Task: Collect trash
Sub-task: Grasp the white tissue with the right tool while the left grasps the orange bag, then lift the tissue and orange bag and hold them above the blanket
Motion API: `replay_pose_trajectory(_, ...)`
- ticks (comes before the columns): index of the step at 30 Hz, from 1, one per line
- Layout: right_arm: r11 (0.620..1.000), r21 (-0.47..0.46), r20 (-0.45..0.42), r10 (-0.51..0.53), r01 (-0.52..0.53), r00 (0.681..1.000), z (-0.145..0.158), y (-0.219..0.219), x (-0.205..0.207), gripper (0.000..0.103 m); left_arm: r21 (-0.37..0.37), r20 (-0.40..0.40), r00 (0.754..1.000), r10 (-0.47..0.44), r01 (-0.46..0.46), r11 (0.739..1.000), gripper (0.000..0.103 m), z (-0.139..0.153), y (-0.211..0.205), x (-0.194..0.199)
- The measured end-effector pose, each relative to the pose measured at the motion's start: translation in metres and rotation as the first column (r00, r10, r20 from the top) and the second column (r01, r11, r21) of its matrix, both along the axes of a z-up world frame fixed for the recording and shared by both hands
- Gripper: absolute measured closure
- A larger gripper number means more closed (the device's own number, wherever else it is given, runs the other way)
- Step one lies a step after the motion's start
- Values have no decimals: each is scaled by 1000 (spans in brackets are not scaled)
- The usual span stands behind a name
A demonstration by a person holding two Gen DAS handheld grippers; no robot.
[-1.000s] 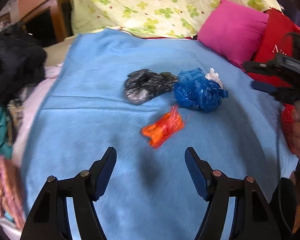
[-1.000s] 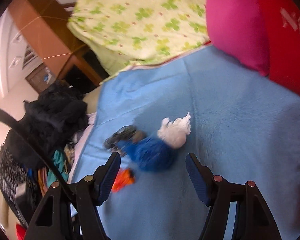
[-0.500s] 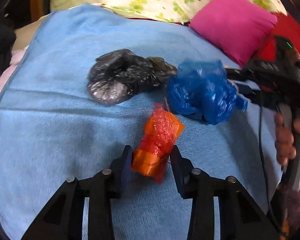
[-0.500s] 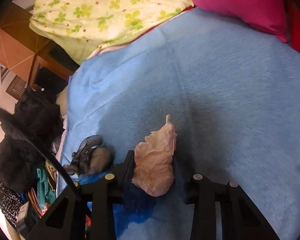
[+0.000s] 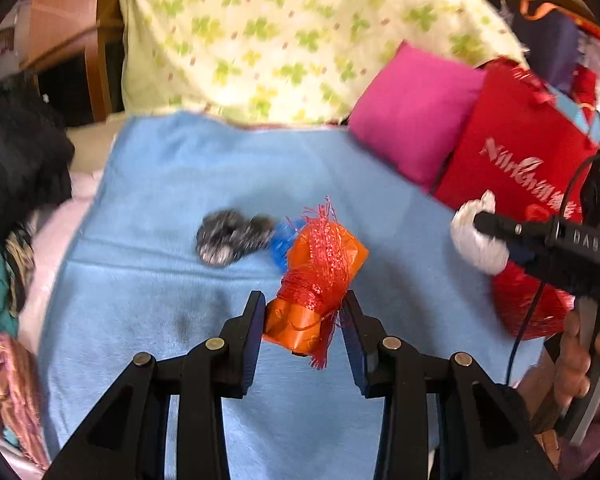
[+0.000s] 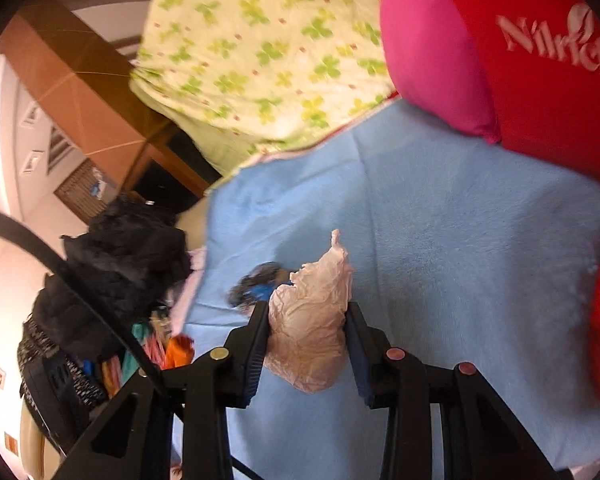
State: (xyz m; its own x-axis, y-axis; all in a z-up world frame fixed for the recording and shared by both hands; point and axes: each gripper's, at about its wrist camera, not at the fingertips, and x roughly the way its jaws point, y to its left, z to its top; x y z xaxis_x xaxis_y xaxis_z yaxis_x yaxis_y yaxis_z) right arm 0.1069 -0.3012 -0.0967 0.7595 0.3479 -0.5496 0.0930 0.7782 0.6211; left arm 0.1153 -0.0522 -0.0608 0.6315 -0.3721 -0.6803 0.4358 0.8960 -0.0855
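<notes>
The left hand-held gripper [image 5: 303,322] clamped the orange wrapper [image 5: 320,280]; the right hand-held gripper [image 6: 306,340] clamped pale crumpled plastic [image 6: 310,320]; both grips needed firmness during carrying.

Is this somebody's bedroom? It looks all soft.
Probably a bedroom, yes. A blue blanket is spread out like on a bed, a pink pillow and a clover-print quilt lie at the far end, and clothes are heaped at the side.

Orange wrapper [image 5: 316,280] with red mesh at centre; pale crumpled wad [image 6: 310,320]; blue blanket [image 5: 160,280]; green-clover sheet [image 5: 280,40] up top; pink cushion [image 5: 416,112], red bag [image 5: 516,168] upper right
</notes>
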Motion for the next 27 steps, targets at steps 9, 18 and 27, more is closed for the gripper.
replay_pose_trajectory(9,998,-67,169,25,-14,985,69,9,-85,63,47,185,983,7,-16,999,63,61,-15,-62)
replay_pose_trajectory(18,990,-139,286,49,-9,957,110,18,-145,63,110,294,956,15,-49,993,63,83,-22,-96)
replay_pose_trajectory(27,981,-195,385,76,0,920,136,26,-182,63,141,400,916,6,-68,988,63,106,-24,-134)
